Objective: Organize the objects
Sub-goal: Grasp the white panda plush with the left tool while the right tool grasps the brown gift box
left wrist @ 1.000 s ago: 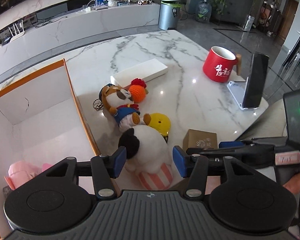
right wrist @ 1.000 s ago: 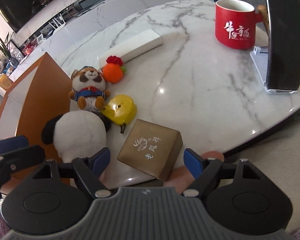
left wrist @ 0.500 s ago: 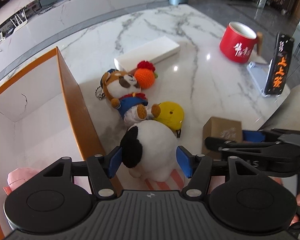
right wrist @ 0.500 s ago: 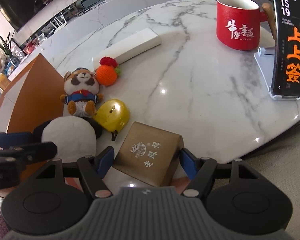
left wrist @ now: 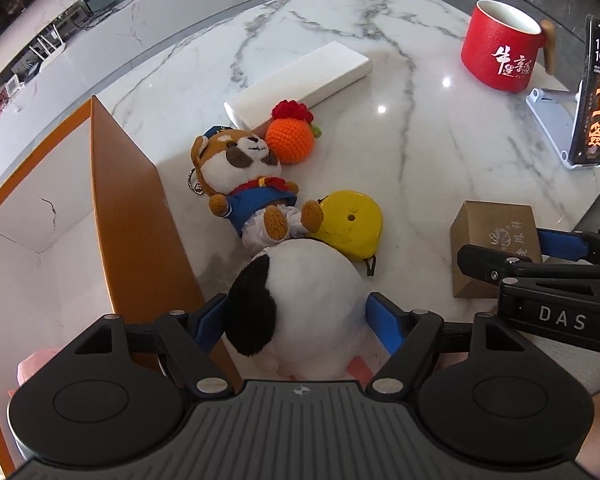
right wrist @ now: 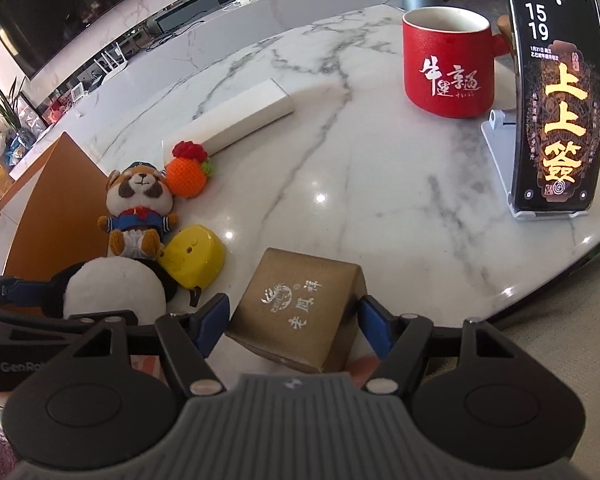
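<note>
My left gripper (left wrist: 300, 324) is open around a white plush with a black ear (left wrist: 300, 300); its blue pads sit on either side, close to the plush. My right gripper (right wrist: 294, 324) is open around a brown gift box (right wrist: 300, 312), with a pad near each side. Beyond the plush lie a yellow toy (left wrist: 350, 222), a raccoon plush in blue (left wrist: 244, 176) and an orange knitted fruit (left wrist: 290, 138). An orange box with a white inside (left wrist: 136, 216) stands open at the left, with something pink at its bottom.
A long white box (left wrist: 300, 82) lies behind the toys. A red mug (right wrist: 446, 66) and a phone on a stand (right wrist: 556, 96) stand at the right on the marble table (right wrist: 360, 160). The table edge curves close on the right.
Both grippers have moved forward and down. The left one now straddles the white plush, the right one now straddles the brown box. The phone screen has lit up.
</note>
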Motion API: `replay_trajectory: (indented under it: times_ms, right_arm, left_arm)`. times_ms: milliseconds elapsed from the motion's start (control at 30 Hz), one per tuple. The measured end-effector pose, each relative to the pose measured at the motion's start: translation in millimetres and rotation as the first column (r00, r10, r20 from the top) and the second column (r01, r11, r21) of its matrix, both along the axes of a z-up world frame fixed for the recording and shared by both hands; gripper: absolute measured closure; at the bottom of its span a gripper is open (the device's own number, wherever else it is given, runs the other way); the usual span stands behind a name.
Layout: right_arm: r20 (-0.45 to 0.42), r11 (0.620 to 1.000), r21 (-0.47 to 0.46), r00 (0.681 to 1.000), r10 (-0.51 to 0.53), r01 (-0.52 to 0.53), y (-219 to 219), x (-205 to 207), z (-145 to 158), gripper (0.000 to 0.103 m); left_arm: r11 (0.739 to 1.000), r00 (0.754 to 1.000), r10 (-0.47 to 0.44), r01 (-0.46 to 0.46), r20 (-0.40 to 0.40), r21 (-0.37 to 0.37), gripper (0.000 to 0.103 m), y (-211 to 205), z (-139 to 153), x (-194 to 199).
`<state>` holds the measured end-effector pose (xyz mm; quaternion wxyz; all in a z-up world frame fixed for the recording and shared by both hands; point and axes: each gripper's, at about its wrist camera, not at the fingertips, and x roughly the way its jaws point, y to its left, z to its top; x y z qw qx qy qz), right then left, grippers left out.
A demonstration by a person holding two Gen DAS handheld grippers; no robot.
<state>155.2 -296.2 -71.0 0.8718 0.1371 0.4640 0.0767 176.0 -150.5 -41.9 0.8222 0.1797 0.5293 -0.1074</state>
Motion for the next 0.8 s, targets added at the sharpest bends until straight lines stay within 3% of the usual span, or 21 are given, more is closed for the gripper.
replay_trajectory:
  times_ms: [33, 100, 233, 367, 567, 800]
  right_arm:
    - [-0.004, 1.0, 0.004, 1.0, 0.001, -0.001, -0.4, 0.4, -0.8, 0.03]
    - [-0.013, 1.0, 0.016, 1.0, 0.002, -0.001, -0.8, 1.0, -3.7, 0.03]
    - [-0.016, 0.999, 0.032, 1.0, -0.003, 0.004, -2.7, 0.5, -5.2, 0.029]
    - [-0.001, 1.0, 0.011, 1.0, 0.005, -0.005, 1.6, -1.9, -4.4, 0.03]
    - [0.006, 1.0, 0.016, 1.0, 0.009, -0.009, 2.0, -4.4, -2.6, 0.031]
    - [0.059, 0.999, 0.039, 0.998, 0.014, -0.016, 2.0, -14.7, 12.0, 0.035]
  left_arm:
    - [1.0, 1.0, -0.007, 0.007, 0.004, 0.008, 0.014, -1.5, -0.7, -0.2]
    - [0.999, 0.999, -0.034, 0.034, -0.012, -0.007, 0.025, -4.1, -2.9, -0.3]
    - [0.999, 0.999, -0.032, 0.032, 0.01, -0.018, 0.026, -4.3, -4.9, -2.4]
    - [0.997, 0.999, -0.022, 0.025, 0.043, -0.073, 0.037, 1.8, 1.3, -6.9]
    - [0.979, 0.999, 0.002, 0.008, 0.052, -0.204, 0.04, 15.7, 19.5, -15.8]
    - [0.952, 0.992, 0.01, 0.028, 0.124, -0.306, 0.04, 33.1, 61.2, -36.2]
